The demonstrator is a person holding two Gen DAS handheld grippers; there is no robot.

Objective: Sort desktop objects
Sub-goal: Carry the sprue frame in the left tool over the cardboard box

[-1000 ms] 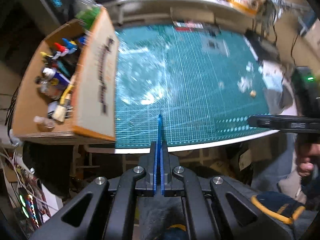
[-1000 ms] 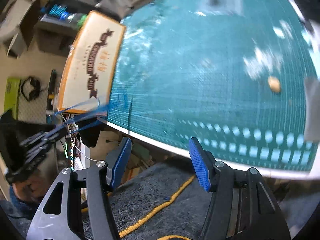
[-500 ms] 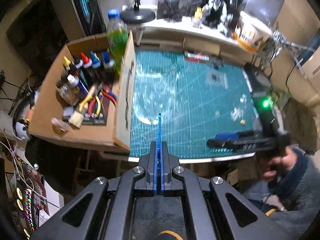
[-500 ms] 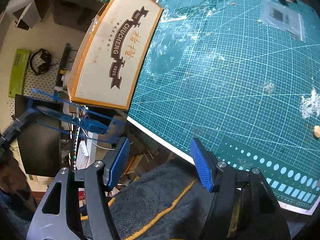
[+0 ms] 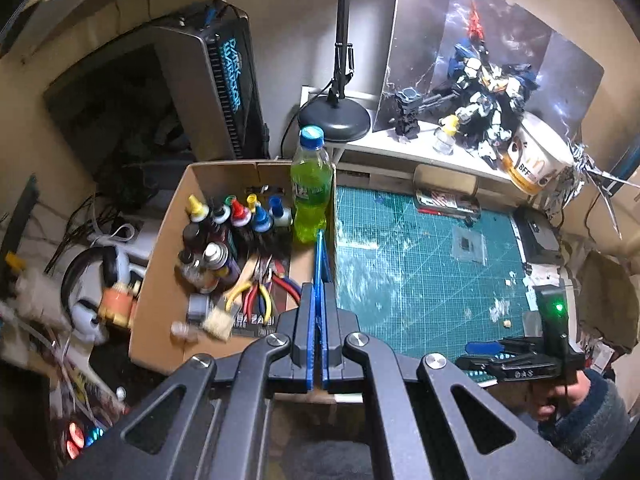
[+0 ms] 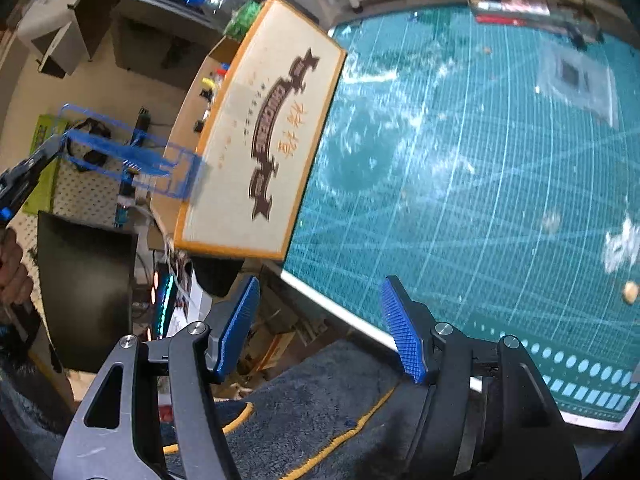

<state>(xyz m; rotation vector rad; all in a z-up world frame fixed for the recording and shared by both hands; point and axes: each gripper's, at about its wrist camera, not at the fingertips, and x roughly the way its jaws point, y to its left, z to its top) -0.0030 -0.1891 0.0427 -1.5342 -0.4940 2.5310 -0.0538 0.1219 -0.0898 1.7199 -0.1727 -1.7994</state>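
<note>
One thin blue plastic parts frame (image 6: 132, 156) is clamped edge-on between the closed pads of the left gripper (image 5: 319, 312); in the left wrist view it shows only as a narrow blue blade (image 5: 319, 256) projecting forward. It hangs in the air over the near right portion of one open brown cardboard box (image 5: 160, 280), beside the box's right wall.

Box contents, counted where legible: six small paint bottles with coloured caps (image 5: 239, 211) (two yellow, one green, one red, two blue) in a row at the far end; one green soft-drink bottle with a blue cap (image 5: 311, 192) upright in the far right corner; one silver-topped spray can (image 5: 216, 254); at least two pliers with coloured handles (image 5: 256, 294); one pale flat brush (image 5: 218, 322). Other dark bottles are too blurred to count.

The box stands just left of one green gridded cutting mat (image 5: 420, 280), its printed cream side panel (image 6: 264, 148) facing the mat. The mat carries white scuffs, one clear packet (image 5: 468, 245) and one small tan crumb (image 5: 507, 323).

The right gripper (image 6: 320, 328) is held level at the mat's near edge, jaws spread wide with nothing between them. In the left wrist view it sits low right (image 5: 516, 360), gripped by the person's right hand (image 5: 560, 396).
</note>
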